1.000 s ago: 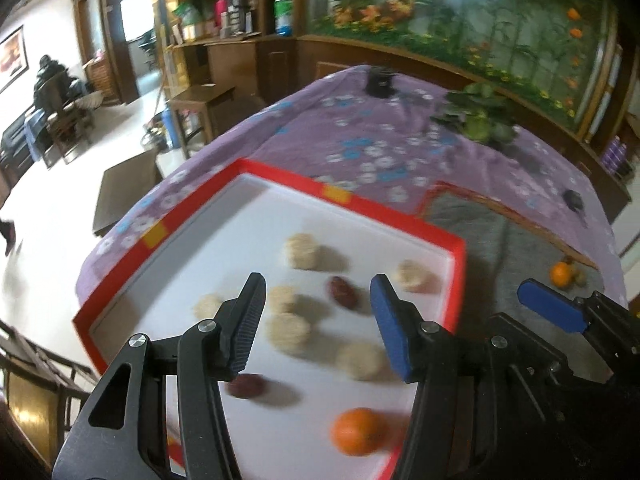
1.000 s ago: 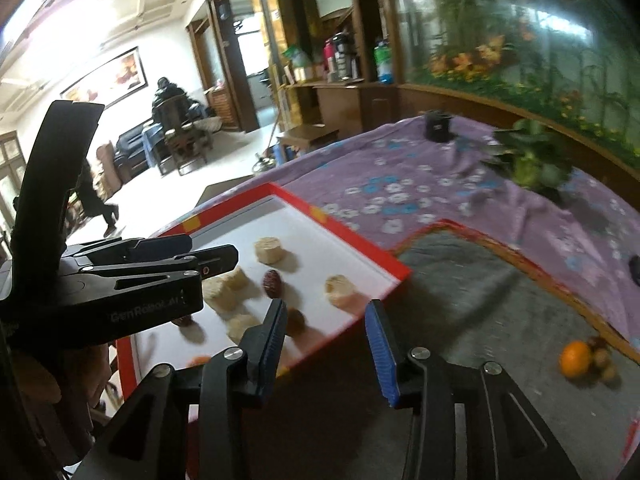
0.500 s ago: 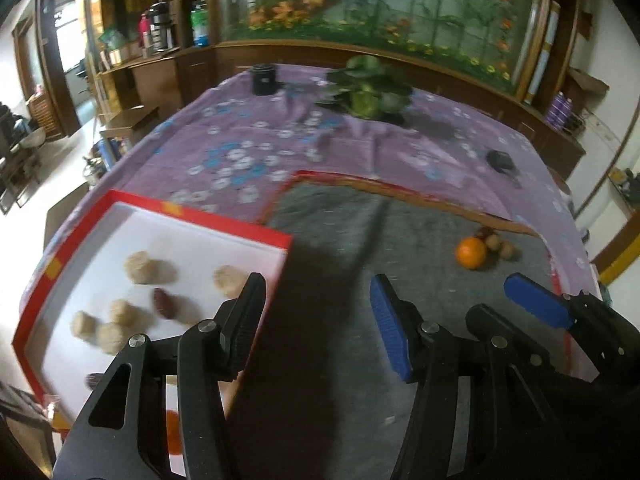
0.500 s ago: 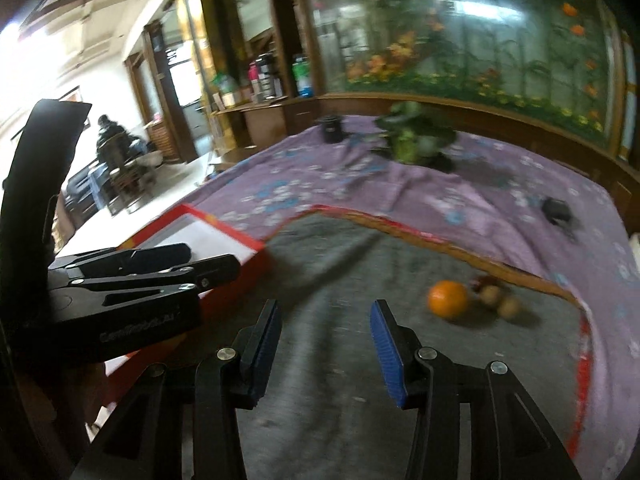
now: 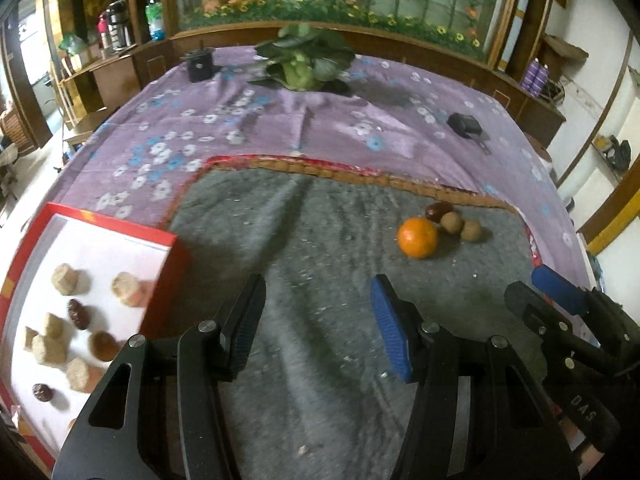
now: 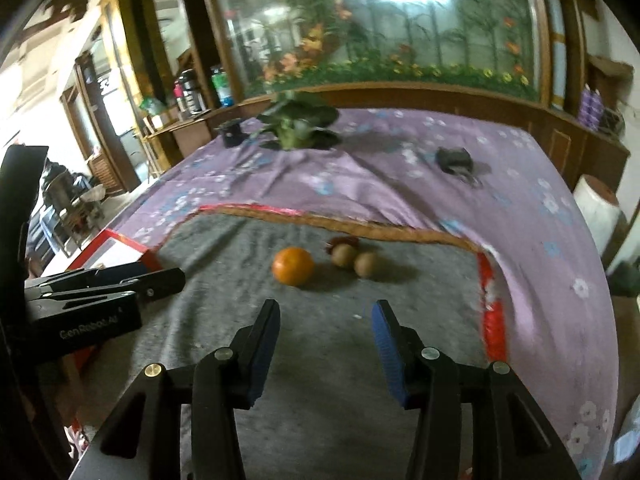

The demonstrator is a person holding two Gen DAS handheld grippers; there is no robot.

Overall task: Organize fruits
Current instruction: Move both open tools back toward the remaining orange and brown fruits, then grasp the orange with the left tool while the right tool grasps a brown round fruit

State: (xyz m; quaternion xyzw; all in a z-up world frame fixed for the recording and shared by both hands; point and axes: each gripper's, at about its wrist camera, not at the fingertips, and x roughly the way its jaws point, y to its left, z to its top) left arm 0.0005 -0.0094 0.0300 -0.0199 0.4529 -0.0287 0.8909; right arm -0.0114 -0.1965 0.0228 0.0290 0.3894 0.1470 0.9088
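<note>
Left wrist: left gripper [image 5: 318,326] seen wide, empty. Many pieces already laid in red tray [image 5: 172,240]; orange [image 5: 417,237] left near grey mat [image 5: 320,240] far edge.

Right wrist: right gripper [image 6: 325,344] just been opening, nothing between; orange [image 6: 293,265] and brown fruits [image 6: 354,259] still to be moved.

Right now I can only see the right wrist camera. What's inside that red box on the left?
Observer: The left wrist view shows the red tray holding pale round pieces and a few dark red fruits.
Operator: Is the left gripper carrying anything?
Observer: No. The left gripper is open, with only the grey mat showing between its fingers.
Operator: What's the blurry red thing behind the brown balls?
Observer: A glossy dark red fruit, touching the nearer brown fruit.
</note>
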